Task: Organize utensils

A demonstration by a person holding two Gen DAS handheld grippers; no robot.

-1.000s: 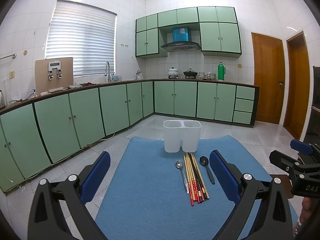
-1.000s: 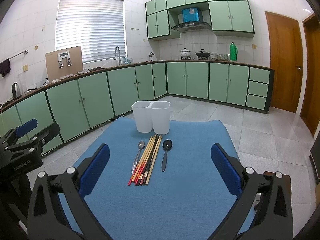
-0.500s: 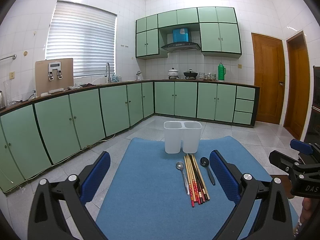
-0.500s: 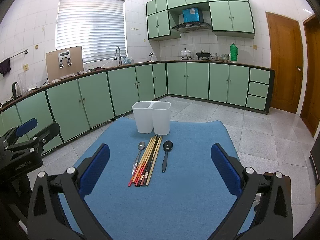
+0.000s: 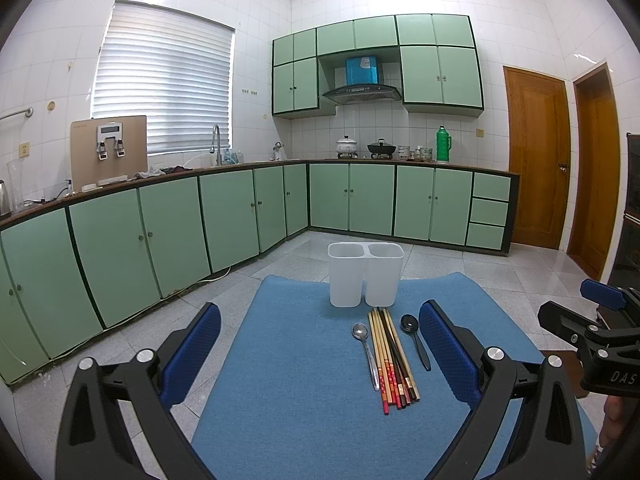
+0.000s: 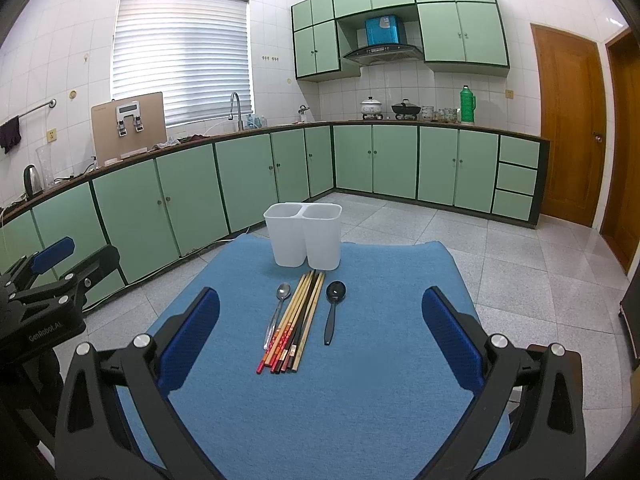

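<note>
Left gripper: My left gripper (image 5: 320, 356) hung above the near part of the blue mat (image 5: 288, 360), jaws spread wide with nothing between the pads.
Right gripper: My right gripper (image 6: 320, 344) was likewise held wide apart and empty, over the mat's near edge, pointing at the utensils.
Holder: A white two-compartment holder (image 6: 303, 238) stood upright at the far end of the mat. Both compartments appeared empty, though I could not see to their bottoms.
Chopsticks: A bundle of chopsticks (image 6: 294, 322) lay flat just in front of the holder, far ends close to its base, near ends fanned slightly.
Metal spoon: A metal spoon (image 6: 277, 312) lay just beside the bundle on its left, bowl toward the holder.
Black spoon: A black spoon (image 6: 332, 308) lay on the bundle's right, a little apart, bowl toward the holder.
Step in hand: I judged this the outset; no utensil had been lifted and nothing was sorted.
Next move: I judged that one gripper should come down over a single item, the black spoon being the freest, close across its handle, then stand it in a compartment.
Caution: The chopsticks lay touching one another, so taking them cleanly would likely need a low, narrow pinch.
</note>
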